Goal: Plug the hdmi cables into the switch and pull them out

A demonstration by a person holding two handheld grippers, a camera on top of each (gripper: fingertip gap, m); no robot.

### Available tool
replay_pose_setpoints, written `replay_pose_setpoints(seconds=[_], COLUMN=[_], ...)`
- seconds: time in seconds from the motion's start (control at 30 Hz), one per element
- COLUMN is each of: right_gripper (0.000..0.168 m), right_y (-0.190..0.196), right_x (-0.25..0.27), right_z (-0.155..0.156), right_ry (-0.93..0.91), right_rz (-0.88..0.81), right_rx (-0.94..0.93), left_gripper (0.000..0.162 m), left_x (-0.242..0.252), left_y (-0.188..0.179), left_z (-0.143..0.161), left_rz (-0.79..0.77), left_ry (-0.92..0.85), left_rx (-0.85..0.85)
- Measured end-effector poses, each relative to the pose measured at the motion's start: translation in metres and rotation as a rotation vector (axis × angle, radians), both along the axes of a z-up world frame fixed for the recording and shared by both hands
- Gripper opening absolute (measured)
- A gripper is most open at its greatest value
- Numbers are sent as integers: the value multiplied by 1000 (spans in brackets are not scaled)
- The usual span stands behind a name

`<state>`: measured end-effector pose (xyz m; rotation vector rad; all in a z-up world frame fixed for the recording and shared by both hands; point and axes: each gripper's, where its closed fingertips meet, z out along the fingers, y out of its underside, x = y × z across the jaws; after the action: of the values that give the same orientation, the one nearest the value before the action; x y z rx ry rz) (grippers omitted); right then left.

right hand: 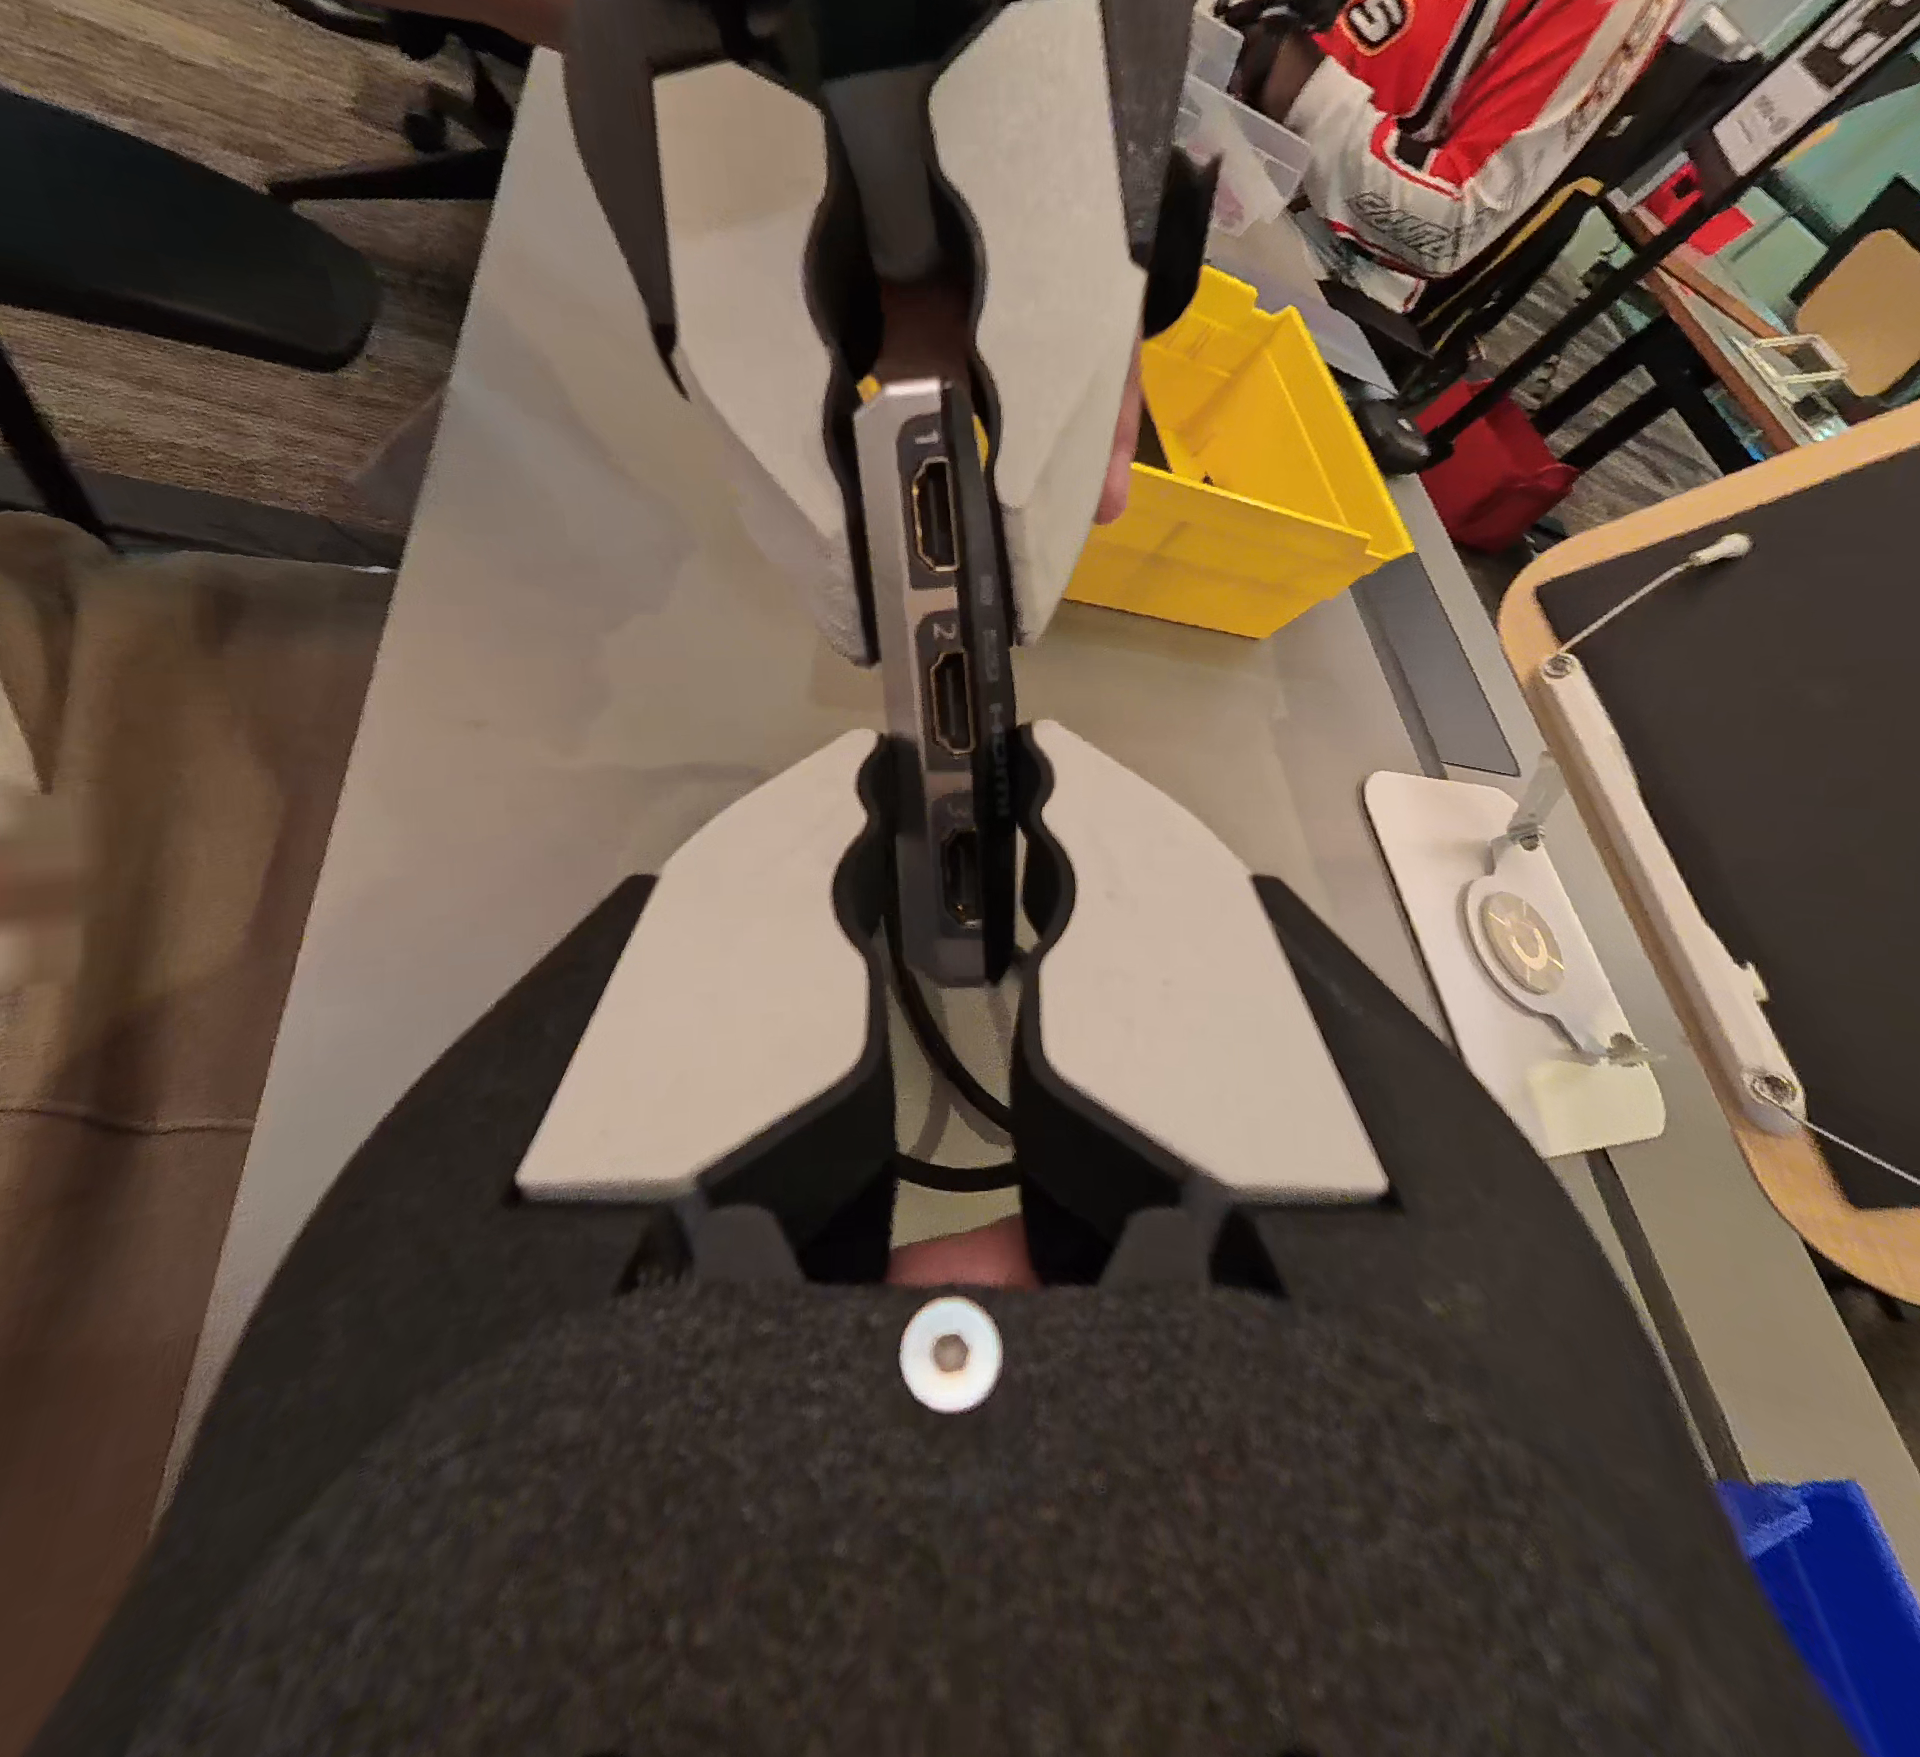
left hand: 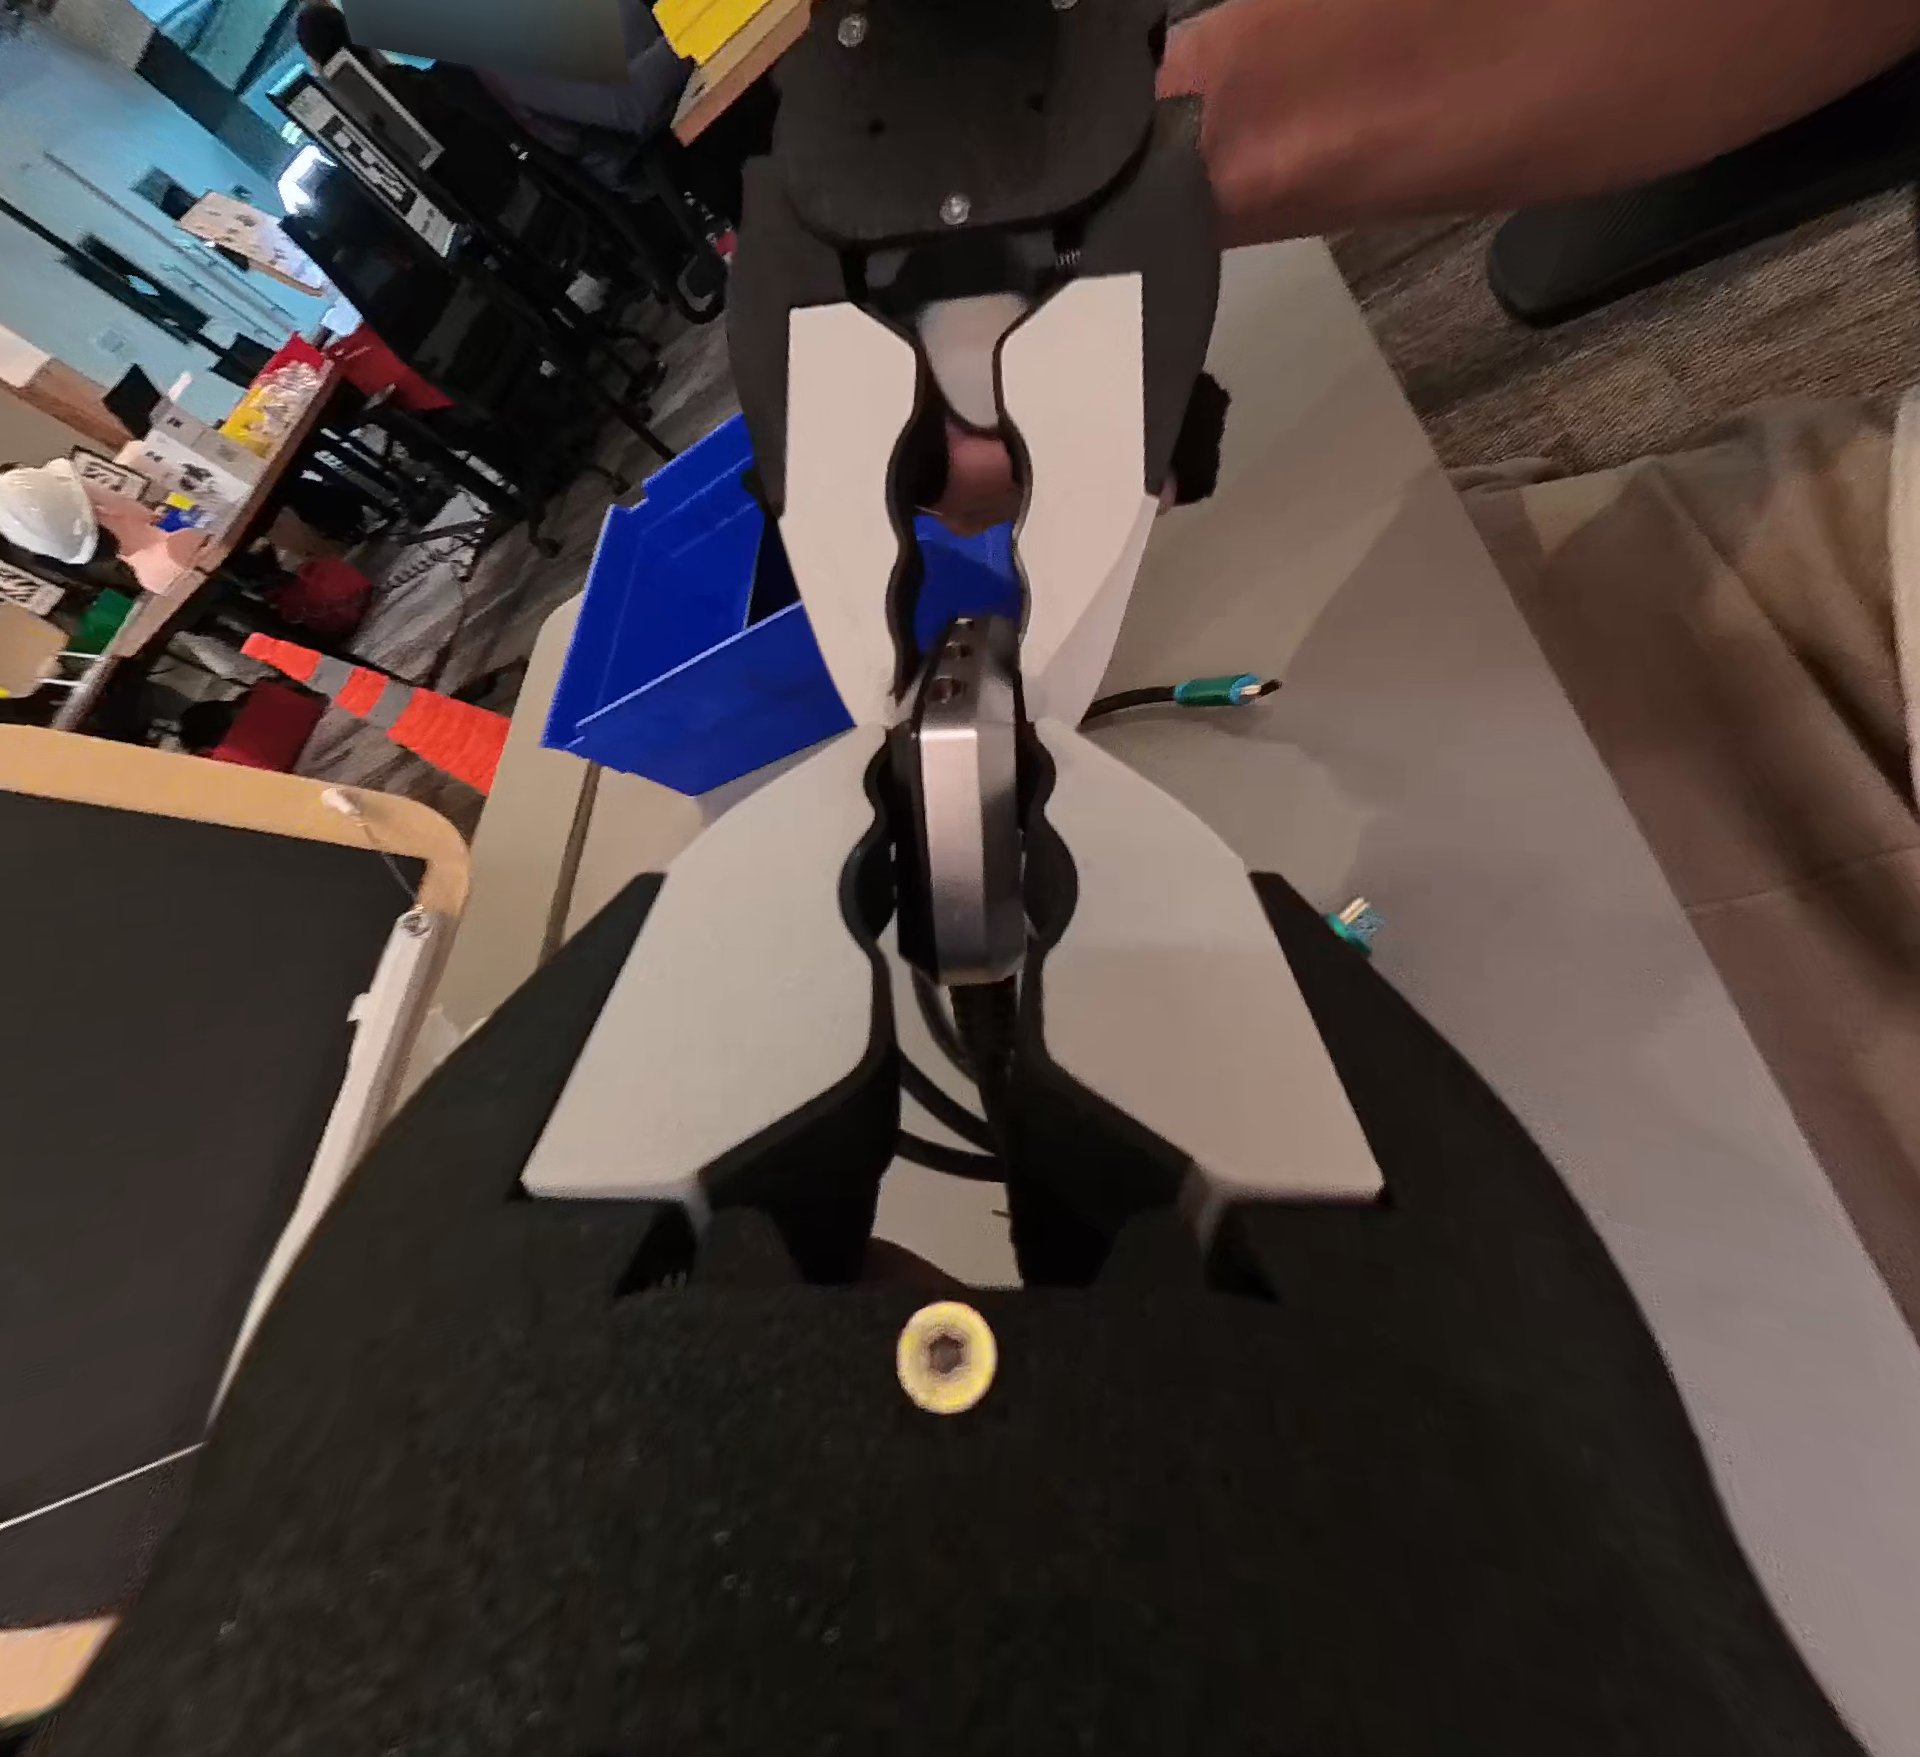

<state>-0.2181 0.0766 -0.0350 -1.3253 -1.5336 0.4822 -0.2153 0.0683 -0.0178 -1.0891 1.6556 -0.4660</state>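
Observation:
The grey HDMI switch (left hand: 956, 834) is held edge-up above the grey table (left hand: 1403, 772). My left gripper (left hand: 961, 751) is shut on its near end. My right gripper (left hand: 961, 679) faces it and is shut on the far end. In the right wrist view the switch (right hand: 896, 564) shows three empty ports; my right gripper (right hand: 951, 751) clamps the lower end and the left gripper (right hand: 951, 647) the upper end. A black cable (left hand: 961, 1032) hangs from the switch. An HDMI cable with a green plug (left hand: 1216, 691) lies on the table, and a second green plug (left hand: 1351, 923) lies nearer.
A blue bin (left hand: 686, 658) and a yellow bin (right hand: 1236, 502) stand on the table on either side. A black board with a wooden rim (right hand: 1766, 772) lies beside a white plate with a round part (right hand: 1507, 949). A person's hand (left hand: 1403, 97) holds the right gripper. My left and right fingertips are right by each other.

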Motion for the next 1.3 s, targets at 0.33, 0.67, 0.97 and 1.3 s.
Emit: replay_pose_setpoints(seconds=[0.33,0.67,0.97,1.3], right_gripper=[28,37,39,39], right_y=[13,-25,-28,-53], right_x=[49,121,115,70], right_z=[31,-119,-157,-158], right_ry=[200,-8,-156,-157], right_rz=[-188,-357,-394,-248], right_rx=[-147,-457,-466,-513], left_gripper=[20,20,20,20], left_x=[-42,-45,-38,-38], left_y=[37,30,7,13], left_z=[64,-21,-36,-63], left_rz=[185,337,310,331], left_ry=[-175,-100,-126,-58], left_rx=[172,286,191,172])
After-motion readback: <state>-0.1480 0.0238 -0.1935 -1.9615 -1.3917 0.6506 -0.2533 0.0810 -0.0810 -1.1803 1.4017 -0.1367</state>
